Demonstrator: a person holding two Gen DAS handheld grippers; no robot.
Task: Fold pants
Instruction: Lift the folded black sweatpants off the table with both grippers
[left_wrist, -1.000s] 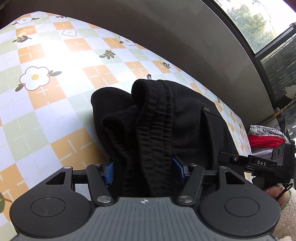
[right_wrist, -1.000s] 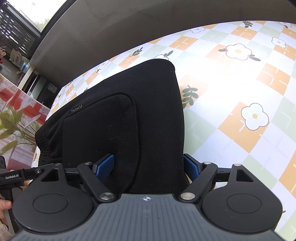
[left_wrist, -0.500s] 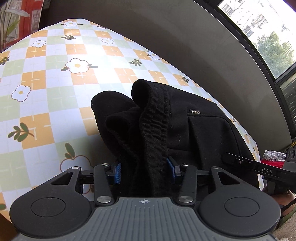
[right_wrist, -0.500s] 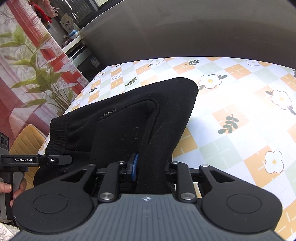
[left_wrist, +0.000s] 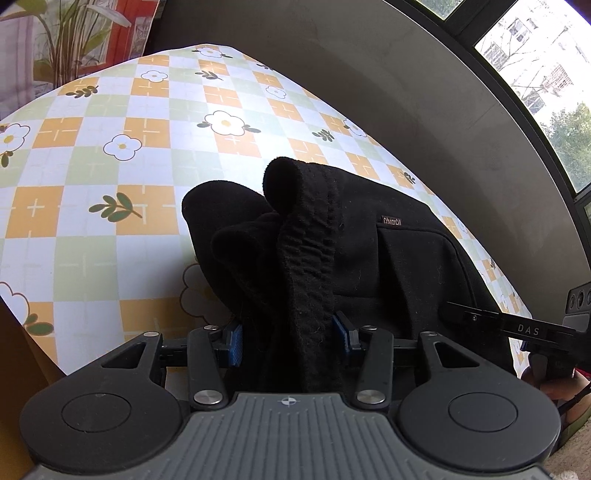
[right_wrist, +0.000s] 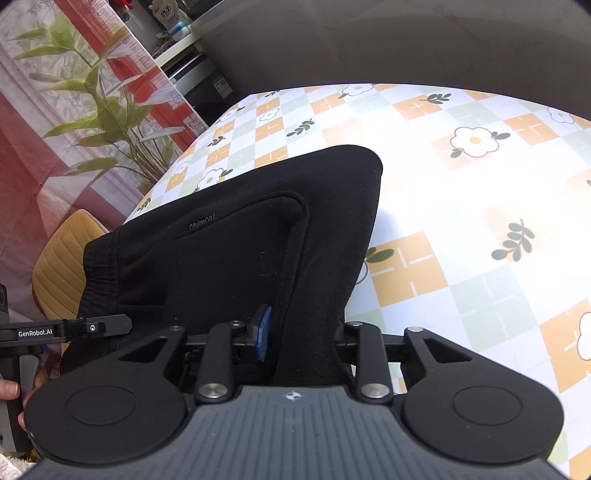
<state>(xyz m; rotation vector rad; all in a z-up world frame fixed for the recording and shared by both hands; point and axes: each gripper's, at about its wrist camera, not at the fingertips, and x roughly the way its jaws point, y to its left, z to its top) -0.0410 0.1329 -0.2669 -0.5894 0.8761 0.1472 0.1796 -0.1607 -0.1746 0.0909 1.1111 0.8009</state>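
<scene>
The black pants (left_wrist: 369, 258) lie folded on the flowered tablecloth (left_wrist: 92, 184), near its front edge. My left gripper (left_wrist: 288, 336) is shut on a thick bunch of the ribbed waistband, with both blue pads (left_wrist: 234, 341) against the cloth. In the right wrist view the pants (right_wrist: 240, 240) show a back pocket with a small label. My right gripper (right_wrist: 303, 332) has a fold of the leg side between its jaws, which are opening. One blue pad (right_wrist: 262, 332) still touches the fold and the other is hidden behind it.
The tablecloth (right_wrist: 461, 221) runs on past the pants to a grey wall (left_wrist: 369, 74). A yellow chair (right_wrist: 62, 251) and a plant-print curtain (right_wrist: 92, 110) stand off the table's left end. Windows (left_wrist: 535, 74) are at the far right.
The left jaws narrowed on the waistband and that hand swung round, so more of the table shows. The right jaws closed on the fold, then widened slightly, as the wrist rolled.
</scene>
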